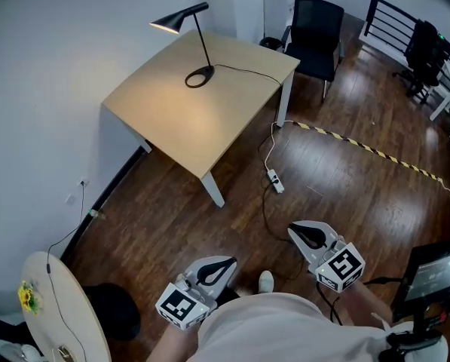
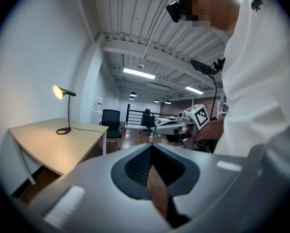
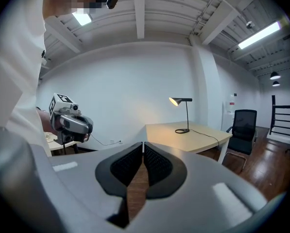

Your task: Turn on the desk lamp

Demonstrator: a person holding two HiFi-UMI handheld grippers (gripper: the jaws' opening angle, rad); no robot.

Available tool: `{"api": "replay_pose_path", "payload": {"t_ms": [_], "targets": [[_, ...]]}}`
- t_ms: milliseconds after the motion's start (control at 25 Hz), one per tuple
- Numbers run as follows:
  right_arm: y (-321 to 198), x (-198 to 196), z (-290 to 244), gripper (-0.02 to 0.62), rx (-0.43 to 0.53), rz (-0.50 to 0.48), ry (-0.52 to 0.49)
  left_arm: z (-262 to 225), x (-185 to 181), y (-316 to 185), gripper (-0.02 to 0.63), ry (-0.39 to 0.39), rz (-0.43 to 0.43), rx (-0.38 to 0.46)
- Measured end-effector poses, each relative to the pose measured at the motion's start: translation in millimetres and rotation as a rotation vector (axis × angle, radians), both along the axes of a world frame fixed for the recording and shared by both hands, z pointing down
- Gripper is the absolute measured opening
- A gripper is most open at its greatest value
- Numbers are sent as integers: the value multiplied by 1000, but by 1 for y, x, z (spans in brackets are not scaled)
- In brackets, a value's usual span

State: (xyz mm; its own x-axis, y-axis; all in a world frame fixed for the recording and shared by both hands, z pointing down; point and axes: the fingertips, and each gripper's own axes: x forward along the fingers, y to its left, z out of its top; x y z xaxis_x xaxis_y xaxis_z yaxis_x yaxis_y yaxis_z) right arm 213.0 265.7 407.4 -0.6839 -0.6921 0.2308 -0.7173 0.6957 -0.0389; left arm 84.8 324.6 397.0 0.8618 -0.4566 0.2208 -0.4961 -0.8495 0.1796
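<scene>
The black desk lamp (image 1: pixel 198 47) stands on its ring base near the back of the light wooden desk (image 1: pixel 209 119). Its shade glows and a warm patch of light lies on the desktop. The lamp also shows in the left gripper view (image 2: pixel 67 113) and in the right gripper view (image 3: pixel 185 114), far off in both. My left gripper (image 1: pixel 228 261) and right gripper (image 1: pixel 294 231) hang low over the floor close to the person's body, well short of the desk. Both are shut, with nothing between the jaws.
The lamp's cord runs off the desk to a power strip (image 1: pixel 275 181) on the dark wood floor. A black chair (image 1: pixel 316 32) stands behind the desk. Yellow-black tape (image 1: pixel 375 153) crosses the floor at right. A round white table (image 1: pixel 59 308) sits at lower left and a screen (image 1: pixel 436 274) at lower right.
</scene>
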Motion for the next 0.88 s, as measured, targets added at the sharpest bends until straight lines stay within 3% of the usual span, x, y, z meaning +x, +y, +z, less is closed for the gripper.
{"api": "replay_pose_path", "payload": {"t_ms": [120, 320, 600, 880], "targets": [[20, -2, -11, 5, 33, 46, -2, -12, -5, 16, 17, 24, 22, 25], [26, -30, -46, 5, 47, 117, -25, -39, -45, 20, 17, 10, 83, 73], [19, -39, -64, 5, 86, 103, -14, -55, -46, 10, 17, 33, 91, 105], [22, -46, -85, 5, 110, 98, -16, -56, -48, 11, 17, 41, 93, 76]]}}
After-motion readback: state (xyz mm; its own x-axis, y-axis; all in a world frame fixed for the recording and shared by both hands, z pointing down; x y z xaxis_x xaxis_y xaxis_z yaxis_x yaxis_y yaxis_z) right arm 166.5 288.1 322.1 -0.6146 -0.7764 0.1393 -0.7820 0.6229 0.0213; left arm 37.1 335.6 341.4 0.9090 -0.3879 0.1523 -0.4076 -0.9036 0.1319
